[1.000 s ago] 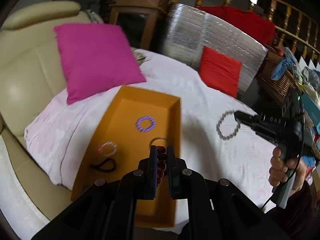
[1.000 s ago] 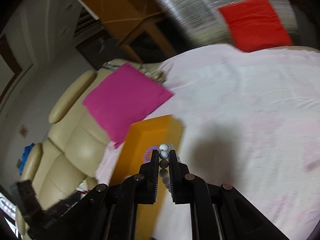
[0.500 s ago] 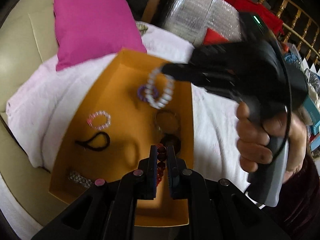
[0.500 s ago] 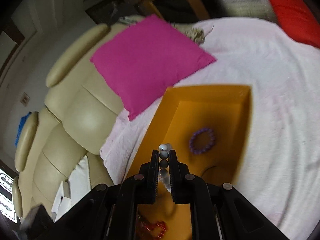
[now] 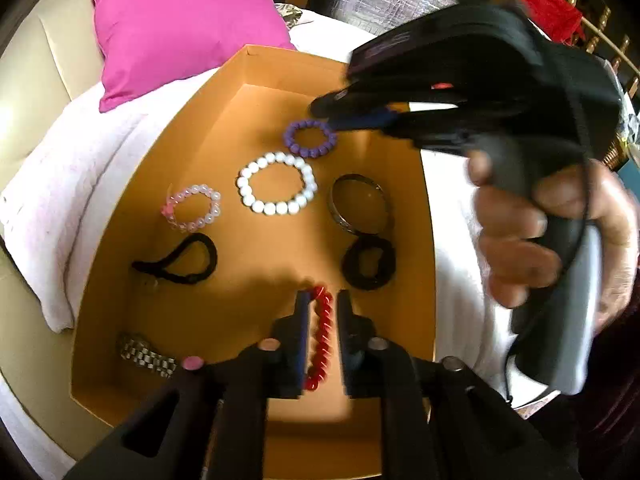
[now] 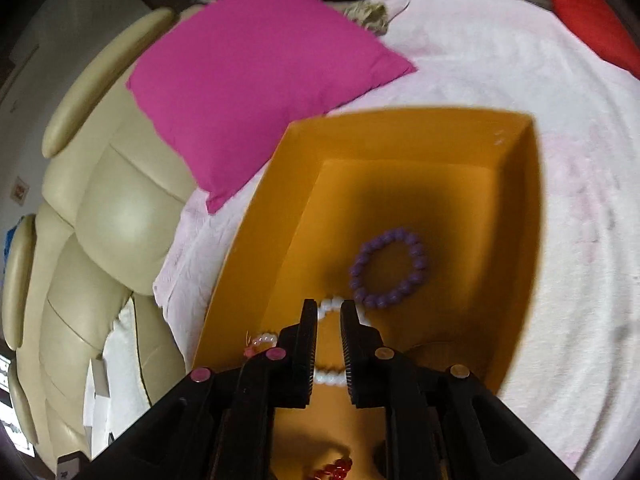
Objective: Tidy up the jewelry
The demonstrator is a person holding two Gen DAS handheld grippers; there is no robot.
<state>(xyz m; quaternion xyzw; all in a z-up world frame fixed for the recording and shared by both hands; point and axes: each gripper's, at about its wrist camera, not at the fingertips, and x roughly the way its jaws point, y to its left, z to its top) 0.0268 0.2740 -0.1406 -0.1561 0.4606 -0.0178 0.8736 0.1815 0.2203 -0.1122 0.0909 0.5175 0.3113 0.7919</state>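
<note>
Now both jaws just opening: red beads (image 5: 320, 336), white bracelet (image 5: 276, 189) in tray (image 5: 132, 300).

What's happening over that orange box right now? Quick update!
Left gripper opening, red bracelet between jaws. Right gripper opening, white bracelet flat in orange box. Nothing blocking.

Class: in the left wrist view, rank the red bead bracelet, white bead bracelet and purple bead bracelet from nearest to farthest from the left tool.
1. Red bead bracelet: between the left tool's fingers.
2. White bead bracelet: mid-box, beyond.
3. Purple bead bracelet: farthest, near the box's far end.
</note>
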